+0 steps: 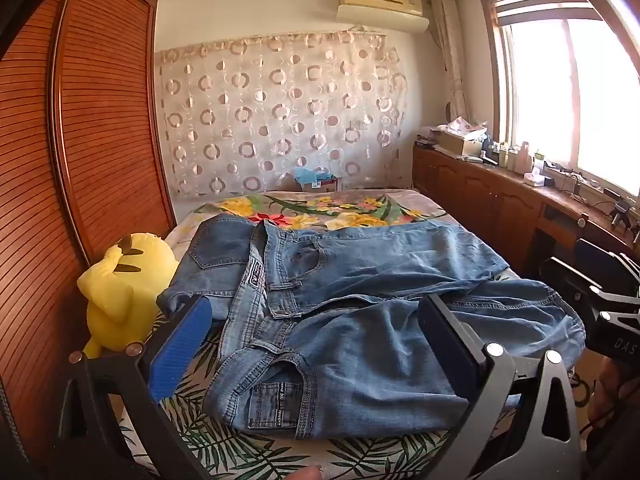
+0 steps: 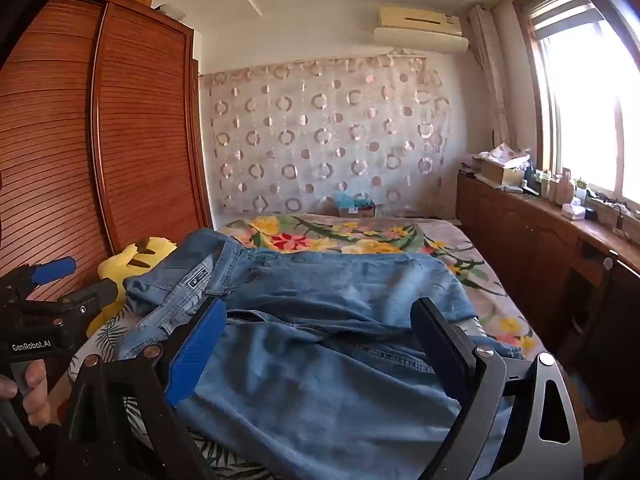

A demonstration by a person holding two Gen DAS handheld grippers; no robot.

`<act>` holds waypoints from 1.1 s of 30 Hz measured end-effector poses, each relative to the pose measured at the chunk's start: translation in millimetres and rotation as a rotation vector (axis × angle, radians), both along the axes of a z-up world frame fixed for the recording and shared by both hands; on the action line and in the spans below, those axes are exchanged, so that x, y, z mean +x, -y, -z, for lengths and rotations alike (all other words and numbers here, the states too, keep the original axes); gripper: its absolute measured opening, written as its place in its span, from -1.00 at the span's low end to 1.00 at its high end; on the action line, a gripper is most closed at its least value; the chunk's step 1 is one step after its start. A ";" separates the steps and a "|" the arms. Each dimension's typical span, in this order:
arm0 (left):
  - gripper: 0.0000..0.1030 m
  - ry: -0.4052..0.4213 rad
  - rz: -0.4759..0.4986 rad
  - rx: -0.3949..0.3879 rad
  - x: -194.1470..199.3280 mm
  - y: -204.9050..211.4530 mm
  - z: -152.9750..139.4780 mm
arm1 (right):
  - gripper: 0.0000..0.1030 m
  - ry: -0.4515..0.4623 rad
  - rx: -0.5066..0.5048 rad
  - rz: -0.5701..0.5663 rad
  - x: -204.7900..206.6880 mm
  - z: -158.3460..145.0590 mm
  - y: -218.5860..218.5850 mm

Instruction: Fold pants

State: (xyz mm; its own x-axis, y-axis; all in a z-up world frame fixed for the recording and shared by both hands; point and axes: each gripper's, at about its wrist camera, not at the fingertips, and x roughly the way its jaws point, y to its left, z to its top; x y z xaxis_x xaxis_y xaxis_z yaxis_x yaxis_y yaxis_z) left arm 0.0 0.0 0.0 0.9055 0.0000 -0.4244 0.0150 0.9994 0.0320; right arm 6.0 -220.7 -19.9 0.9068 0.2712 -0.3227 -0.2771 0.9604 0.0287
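A pair of light blue jeans [image 1: 360, 320] lies spread across the bed [image 1: 348, 206], waistband to the left, legs running right, the near leg rumpled over the far one. The jeans also show in the right wrist view [image 2: 332, 360]. My left gripper [image 1: 316, 316] is open and empty, hovering above the waistband and near leg. My right gripper [image 2: 320, 320] is open and empty above the near leg. The left gripper also shows at the left edge of the right wrist view [image 2: 54, 270]. The right gripper's black body shows at the right edge of the left wrist view.
A yellow plush toy [image 1: 124, 284] sits on the bed's left edge beside a wooden slatted wardrobe [image 1: 100, 120]. A wooden cabinet [image 1: 500, 196] with boxes and bottles runs along the right under the window. A small box [image 1: 320, 182] stands at the bed's far end.
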 end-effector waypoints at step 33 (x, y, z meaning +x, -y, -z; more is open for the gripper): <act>1.00 0.002 0.001 0.008 -0.1 0.3 0.0 | 0.83 -0.011 0.008 0.003 -0.5 1.7 -1.8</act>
State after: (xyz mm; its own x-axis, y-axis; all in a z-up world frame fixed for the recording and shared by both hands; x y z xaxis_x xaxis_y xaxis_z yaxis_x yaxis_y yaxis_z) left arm -0.1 -0.2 0.1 0.9063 0.0022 -0.4227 0.0161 0.9991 0.0399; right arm 5.5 -218.9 -21.6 0.9041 0.2709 -0.3305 -0.2736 0.9610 0.0391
